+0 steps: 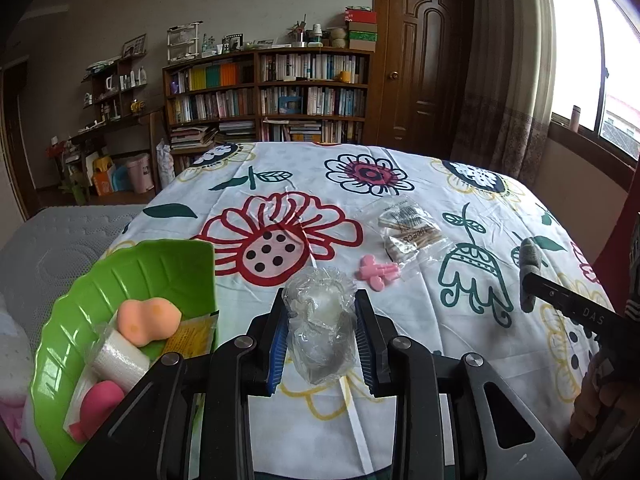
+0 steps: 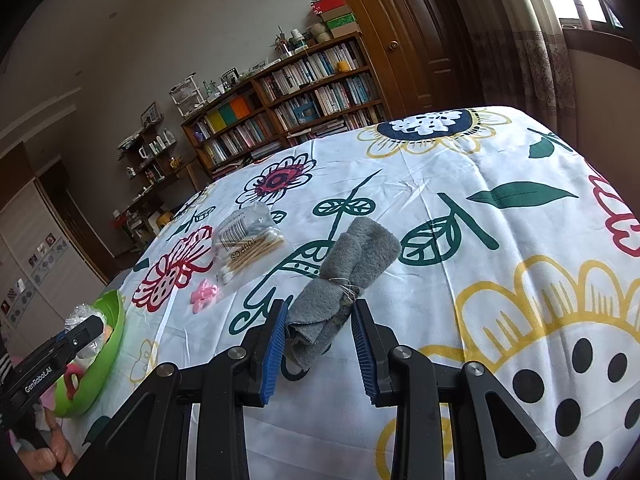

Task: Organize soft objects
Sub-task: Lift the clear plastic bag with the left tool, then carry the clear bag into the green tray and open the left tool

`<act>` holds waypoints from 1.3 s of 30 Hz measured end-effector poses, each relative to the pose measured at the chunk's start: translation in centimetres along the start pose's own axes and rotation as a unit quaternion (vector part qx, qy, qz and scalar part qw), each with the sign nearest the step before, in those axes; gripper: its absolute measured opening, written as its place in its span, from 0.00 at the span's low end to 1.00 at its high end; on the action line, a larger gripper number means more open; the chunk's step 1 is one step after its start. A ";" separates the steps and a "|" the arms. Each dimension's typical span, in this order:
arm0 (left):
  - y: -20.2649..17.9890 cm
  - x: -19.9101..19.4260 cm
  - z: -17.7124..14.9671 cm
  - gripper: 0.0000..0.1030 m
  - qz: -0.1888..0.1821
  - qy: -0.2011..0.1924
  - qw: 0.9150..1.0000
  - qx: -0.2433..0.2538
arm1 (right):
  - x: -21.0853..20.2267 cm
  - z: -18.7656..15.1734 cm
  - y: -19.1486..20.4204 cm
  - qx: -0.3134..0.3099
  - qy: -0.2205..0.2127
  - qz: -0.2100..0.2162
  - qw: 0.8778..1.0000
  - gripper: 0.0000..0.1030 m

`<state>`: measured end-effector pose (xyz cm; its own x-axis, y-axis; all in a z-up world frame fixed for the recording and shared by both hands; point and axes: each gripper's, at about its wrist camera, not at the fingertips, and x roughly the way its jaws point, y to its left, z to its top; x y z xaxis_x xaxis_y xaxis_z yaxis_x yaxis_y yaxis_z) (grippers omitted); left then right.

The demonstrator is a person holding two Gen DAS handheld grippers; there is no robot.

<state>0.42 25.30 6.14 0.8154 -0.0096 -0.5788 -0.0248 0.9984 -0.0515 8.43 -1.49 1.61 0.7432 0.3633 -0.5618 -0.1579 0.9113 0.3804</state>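
Observation:
My left gripper [image 1: 320,300] is shut on a clear plastic bag with a white puff inside [image 1: 322,320], held just right of the green leaf-shaped plate [image 1: 160,268]. An orange sponge [image 1: 150,320], a wrapped white roll [image 1: 120,360], a pink sponge [image 1: 100,404] and a yellow packet [image 1: 192,336] lie in the plate. In the right wrist view my right gripper [image 2: 320,308] is shut on a grey felt roll [image 2: 348,268] tied with thin wire, held above the floral cloth. The left wrist view shows that roll [image 1: 530,272] at the far right.
A bag of cotton swabs [image 1: 412,234] and a small pink plastic piece [image 1: 378,272] lie mid-table on the floral tablecloth [image 1: 280,184]. A grey mattress [image 1: 60,248] sits to the left. Bookshelves and a brown door stand behind. A hand [image 2: 52,452] holds the left gripper's handle.

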 end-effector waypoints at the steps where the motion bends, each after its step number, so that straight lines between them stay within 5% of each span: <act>1: 0.4 -0.3 0.0 0.31 0.002 -0.002 1.000 -0.003 | 0.0 0.0 0.0 0.000 0.000 0.001 1.000 0.34; 21: 7.0 -2.5 -1.3 0.32 0.058 -0.007 0.997 -0.052 | 0.2 -0.3 0.0 0.001 0.004 0.004 1.000 0.34; 24: 7.6 -2.3 -1.5 0.38 0.065 0.000 0.996 -0.060 | 0.2 -0.4 0.1 0.000 0.004 0.005 1.000 0.34; 26: 8.1 -2.3 -1.7 0.58 0.073 0.000 0.995 -0.065 | 0.2 -0.3 0.0 0.000 0.004 0.005 1.000 0.34; 28: 8.5 -2.6 -1.9 0.63 0.080 -0.006 0.994 -0.070 | 0.2 -0.4 0.0 -0.001 0.004 0.005 1.000 0.34; 39: 10.5 -4.0 -2.9 0.63 0.092 -0.009 0.993 -0.075 | 0.4 -0.6 1.4 -0.019 0.010 0.016 1.000 0.34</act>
<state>-4.79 35.70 5.59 0.7992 0.1738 -0.5754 -0.2582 0.9637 -0.0675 8.12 0.02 1.52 0.7244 0.3953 -0.5647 -0.2055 0.9059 0.3704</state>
